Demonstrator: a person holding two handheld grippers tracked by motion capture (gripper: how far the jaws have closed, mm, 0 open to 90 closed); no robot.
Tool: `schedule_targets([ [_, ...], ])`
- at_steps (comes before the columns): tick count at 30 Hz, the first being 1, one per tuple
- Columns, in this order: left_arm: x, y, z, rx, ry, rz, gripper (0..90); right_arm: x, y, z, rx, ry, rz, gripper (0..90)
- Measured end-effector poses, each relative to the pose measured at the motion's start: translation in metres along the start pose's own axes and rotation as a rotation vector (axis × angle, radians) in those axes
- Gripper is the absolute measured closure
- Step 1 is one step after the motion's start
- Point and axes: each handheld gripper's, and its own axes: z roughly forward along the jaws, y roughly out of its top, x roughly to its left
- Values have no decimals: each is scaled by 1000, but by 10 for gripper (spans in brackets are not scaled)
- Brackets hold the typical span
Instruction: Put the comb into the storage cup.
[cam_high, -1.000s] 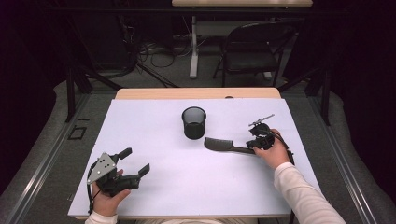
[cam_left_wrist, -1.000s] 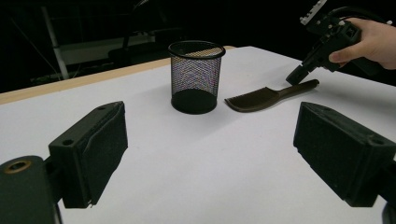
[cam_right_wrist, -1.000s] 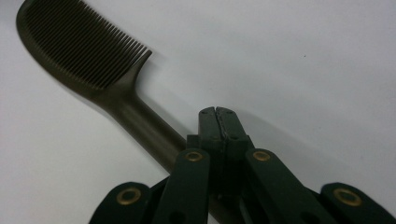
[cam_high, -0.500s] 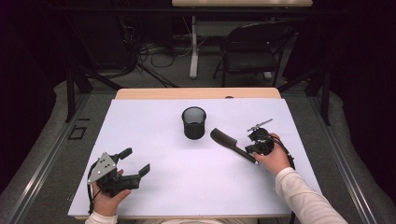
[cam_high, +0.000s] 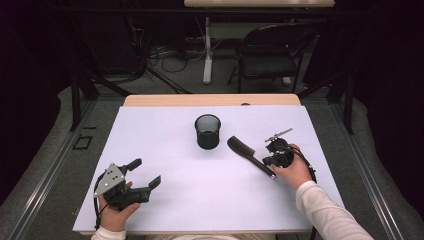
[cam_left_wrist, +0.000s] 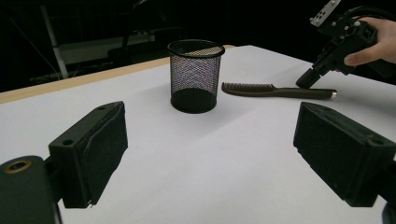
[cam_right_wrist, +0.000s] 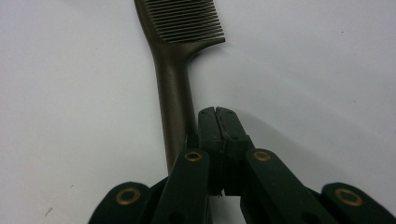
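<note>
From above, the comb (cam_high: 250, 155) lies slantwise on the white table (cam_high: 200, 200), right of the mesh cup (cam_high: 208, 131); the right gripper (cam_high: 272, 159) sits at its handle end. In the left gripper view, the left gripper (cam_left_wrist: 210, 154) stands spread wide, holding nothing. In the right gripper view, the clenched jaws rest beside the comb's handle (cam_right_wrist: 176, 100), empty.

Between your left gripper (cam_high: 146, 174) and the dark flat plastic comb (cam_high: 248, 154), bare white table sheet (cam_high: 200, 200) lies open; the black wire-mesh cup (cam_high: 208, 131) stands just beside the comb's toothed end.
</note>
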Motion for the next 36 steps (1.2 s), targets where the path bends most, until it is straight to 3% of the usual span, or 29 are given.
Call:
schedule_targets([
  [15,0,0,1,4,-2,0,98,-1,3,-6,-27,-2,9,834],
  [24,-1,0,1,5,-1,1,98,1,11,-15,-37,-9,-22,751],
  [36,-2,0,2,10,-8,2,98,6,19,-20,-3,-32,-64,598],
])
